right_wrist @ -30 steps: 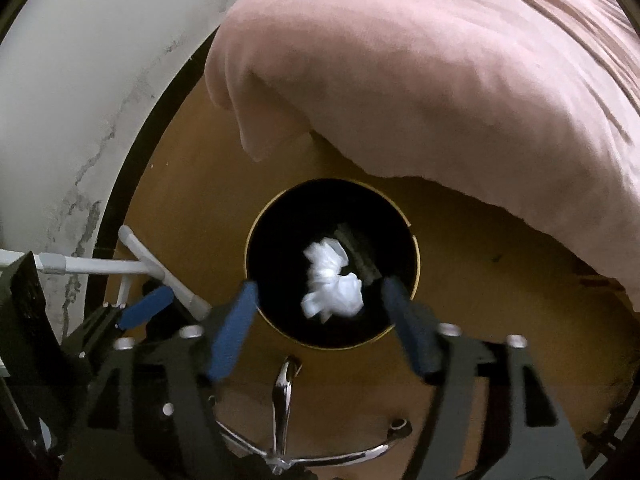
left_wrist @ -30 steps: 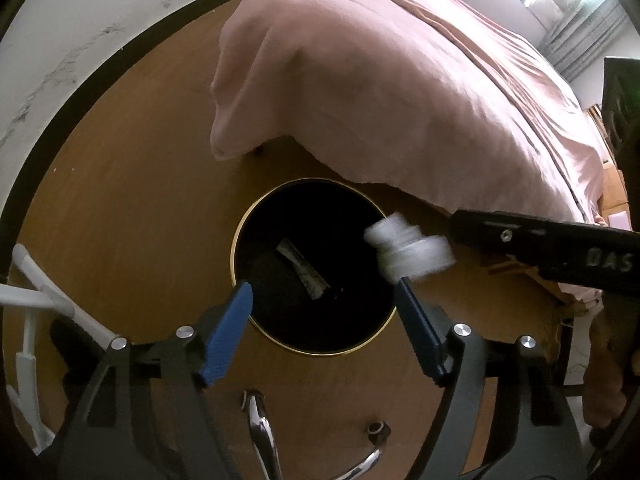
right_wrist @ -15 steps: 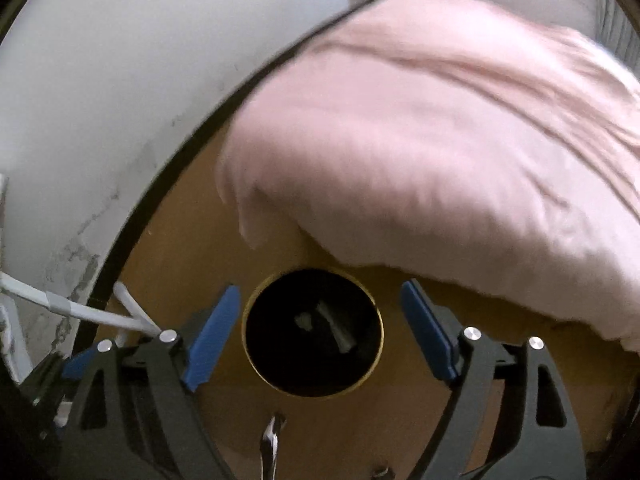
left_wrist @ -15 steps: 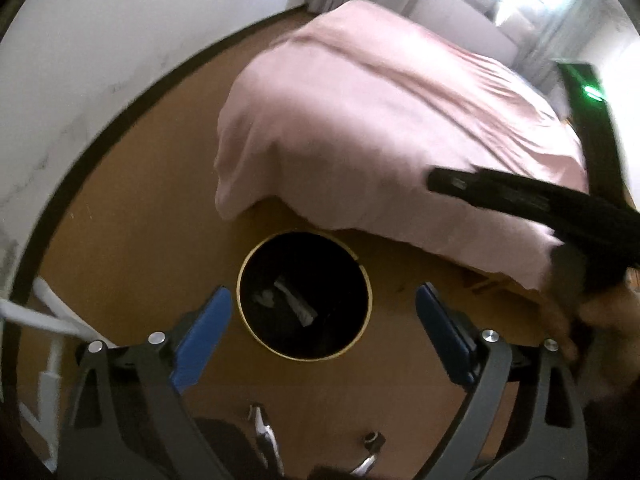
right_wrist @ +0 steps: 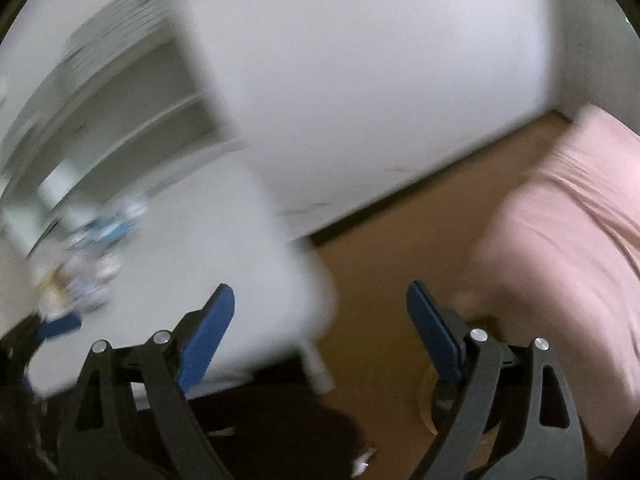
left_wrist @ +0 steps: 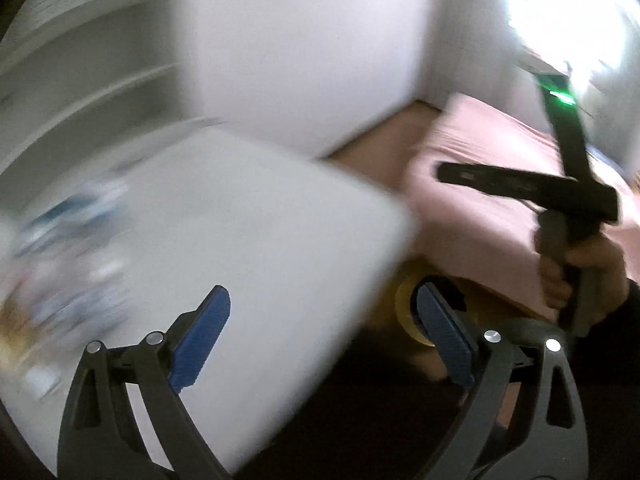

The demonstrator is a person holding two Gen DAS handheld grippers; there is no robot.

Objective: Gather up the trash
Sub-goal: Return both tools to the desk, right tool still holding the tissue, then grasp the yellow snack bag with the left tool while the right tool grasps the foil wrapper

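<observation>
No legible text anywhere; both views are heavily motion-blurred. The black bar of the other claw (left_wrist: 528,188) in the left wrist view carries faint marks (lettering perhaps, too smeared to read). Blue-and-white clutter (right_wrist: 100,232) on the white surface (right_wrist: 224,248) could bear print, nothing readable. A green light (left_wrist: 562,98) glows on an upright black strip, no sign.

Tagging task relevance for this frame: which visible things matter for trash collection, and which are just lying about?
Job: gold-rimmed bin; blurred clutter on the white table, possibly trash.
Just there: pink bed; white shelves.
</observation>
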